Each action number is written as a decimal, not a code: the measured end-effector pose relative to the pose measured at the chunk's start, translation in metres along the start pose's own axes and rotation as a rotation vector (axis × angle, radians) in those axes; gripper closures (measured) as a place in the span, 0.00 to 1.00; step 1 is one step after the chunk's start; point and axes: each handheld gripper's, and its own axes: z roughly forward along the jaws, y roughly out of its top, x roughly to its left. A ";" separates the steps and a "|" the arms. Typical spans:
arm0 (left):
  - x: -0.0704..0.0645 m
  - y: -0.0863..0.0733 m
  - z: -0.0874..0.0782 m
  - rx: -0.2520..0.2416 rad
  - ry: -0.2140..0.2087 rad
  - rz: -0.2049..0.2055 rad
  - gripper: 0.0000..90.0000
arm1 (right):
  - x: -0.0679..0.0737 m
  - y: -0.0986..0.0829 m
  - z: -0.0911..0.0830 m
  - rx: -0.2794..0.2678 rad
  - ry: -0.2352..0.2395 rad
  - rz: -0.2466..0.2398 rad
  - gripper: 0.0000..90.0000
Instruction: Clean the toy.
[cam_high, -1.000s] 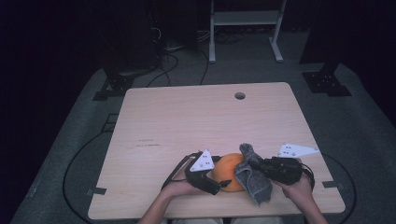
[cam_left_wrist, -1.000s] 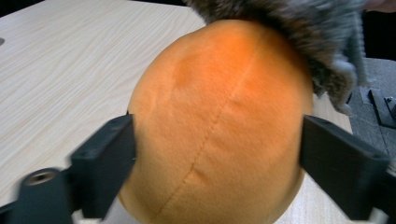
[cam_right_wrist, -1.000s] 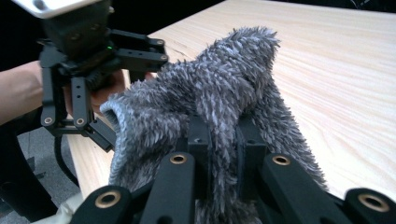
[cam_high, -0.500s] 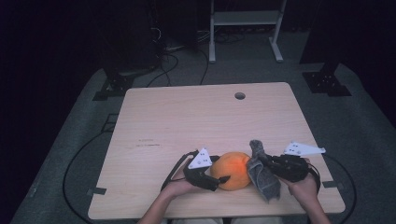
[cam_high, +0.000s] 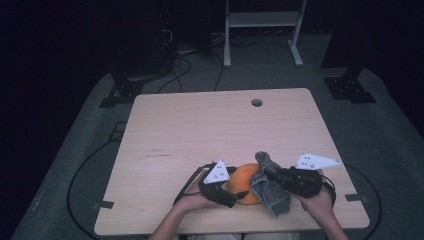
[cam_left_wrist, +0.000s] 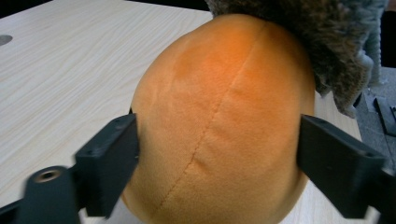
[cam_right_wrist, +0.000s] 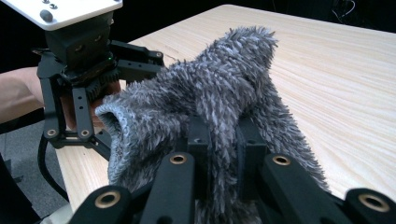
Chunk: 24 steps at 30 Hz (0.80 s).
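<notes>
An orange plush ball (cam_high: 244, 176) rests on the wooden table (cam_high: 200, 130) near its front edge. My left gripper (cam_high: 239, 193) is shut on it, one jaw pressing each side of the plush ball (cam_left_wrist: 219, 107); the left gripper (cam_left_wrist: 219, 142) grips it at mid-height. A grey fuzzy sock (cam_high: 270, 192) hangs from my right gripper (cam_high: 265, 175), draped against the ball's right side. In the right gripper view the sock (cam_right_wrist: 210, 93) is pinched between the jaws of the right gripper (cam_right_wrist: 224, 140), and the left gripper (cam_right_wrist: 93, 65) sits just behind it. The sock (cam_left_wrist: 322, 42) overlaps the ball's top.
A round cable hole (cam_high: 256, 102) lies near the table's far edge. On the floor beyond stand a white frame (cam_high: 260, 30), black stand bases (cam_high: 350, 87) and loose cables (cam_high: 190, 65). Bare tabletop (cam_right_wrist: 350, 70) stretches ahead of both grippers.
My right gripper carried the sock slightly right, then back left against the ball. The left gripper and the ball have stayed put.
</notes>
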 end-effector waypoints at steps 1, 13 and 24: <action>0.000 0.000 0.001 0.003 -0.002 0.002 0.13 | 0.000 -0.001 0.000 0.002 0.002 -0.006 0.88; -0.010 0.014 -0.005 -0.009 0.049 0.041 0.40 | 0.020 0.014 -0.005 0.003 -0.044 -0.077 0.88; -0.010 0.026 -0.017 -0.029 0.064 0.062 0.44 | 0.008 0.008 -0.003 0.009 -0.072 -0.068 0.88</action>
